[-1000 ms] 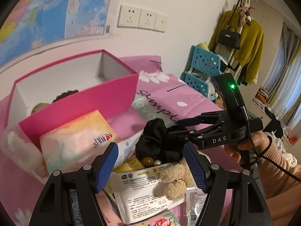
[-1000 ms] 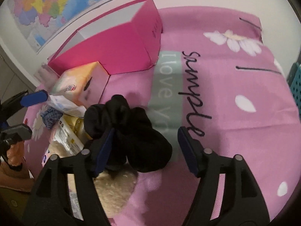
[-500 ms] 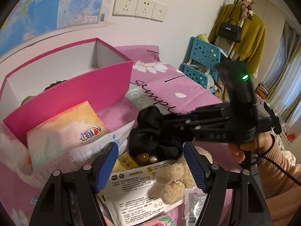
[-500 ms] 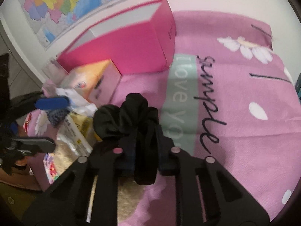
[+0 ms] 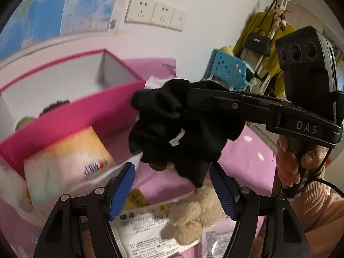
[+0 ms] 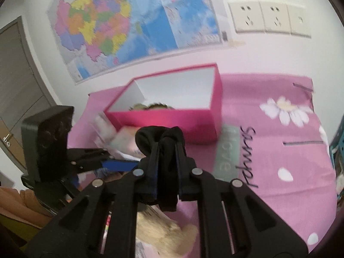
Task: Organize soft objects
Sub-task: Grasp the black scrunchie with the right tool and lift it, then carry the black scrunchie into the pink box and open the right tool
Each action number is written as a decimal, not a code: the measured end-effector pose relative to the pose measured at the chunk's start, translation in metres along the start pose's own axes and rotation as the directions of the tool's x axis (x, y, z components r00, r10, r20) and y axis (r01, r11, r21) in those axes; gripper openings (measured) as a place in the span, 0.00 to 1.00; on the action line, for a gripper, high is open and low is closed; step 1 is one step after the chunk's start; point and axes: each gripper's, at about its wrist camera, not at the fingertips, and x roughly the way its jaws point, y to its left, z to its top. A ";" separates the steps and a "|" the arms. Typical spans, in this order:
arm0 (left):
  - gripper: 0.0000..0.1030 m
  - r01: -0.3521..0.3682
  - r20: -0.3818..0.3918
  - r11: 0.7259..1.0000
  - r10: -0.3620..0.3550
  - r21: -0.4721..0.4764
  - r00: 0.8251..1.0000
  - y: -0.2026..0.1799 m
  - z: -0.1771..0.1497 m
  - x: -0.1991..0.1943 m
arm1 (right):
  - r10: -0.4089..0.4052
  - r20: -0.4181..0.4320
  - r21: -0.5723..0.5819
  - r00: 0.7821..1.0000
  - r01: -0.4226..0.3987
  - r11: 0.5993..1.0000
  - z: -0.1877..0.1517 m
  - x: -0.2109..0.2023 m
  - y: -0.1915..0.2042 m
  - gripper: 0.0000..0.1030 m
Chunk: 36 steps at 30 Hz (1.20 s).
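The right gripper [image 6: 167, 150] pinched a crumpled black fabric scrunchie [image 5: 182, 129], held in the air at 12 o'clock of the left gripper [image 5: 172, 185], whose blue-padded fingers [image 5: 122, 190] stood apart, holding nothing. At 10 o'clock sat an open pink cardboard box [image 6: 172, 118]; a beige plush toy [image 5: 193, 219] lay below.

Bright, even indoor light; motion blur, strong fisheye bending, dark corners.

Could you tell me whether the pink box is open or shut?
Open: the pink box has no lid on, and its white inside walls show.
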 end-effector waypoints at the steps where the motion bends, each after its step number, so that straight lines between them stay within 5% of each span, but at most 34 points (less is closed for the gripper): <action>1: 0.69 -0.004 0.011 1.000 0.004 0.003 1.000 -0.001 0.002 -0.002 | 0.007 0.009 -0.004 1.000 -0.007 1.000 0.004 0.000 0.002 0.14; 8: 0.43 -0.087 0.088 0.996 0.087 -0.008 0.992 0.013 0.032 -0.022 | 0.034 0.081 -0.043 0.996 -0.031 0.999 0.042 0.005 0.016 0.14; 14: 0.33 -0.127 0.133 0.992 0.129 -0.026 0.983 0.031 0.056 -0.033 | 0.049 0.113 -0.036 0.992 -0.045 0.998 0.070 0.019 0.013 0.14; 32: 0.25 -0.293 0.021 0.951 0.296 -0.095 0.955 0.089 0.096 0.020 | -0.026 0.033 0.065 0.999 0.024 0.998 0.097 0.106 -0.029 0.15; 36: 0.25 -0.302 -0.009 0.945 0.303 -0.124 0.953 0.099 0.095 0.030 | -0.087 0.000 0.062 0.996 0.087 0.994 0.091 0.124 -0.038 0.25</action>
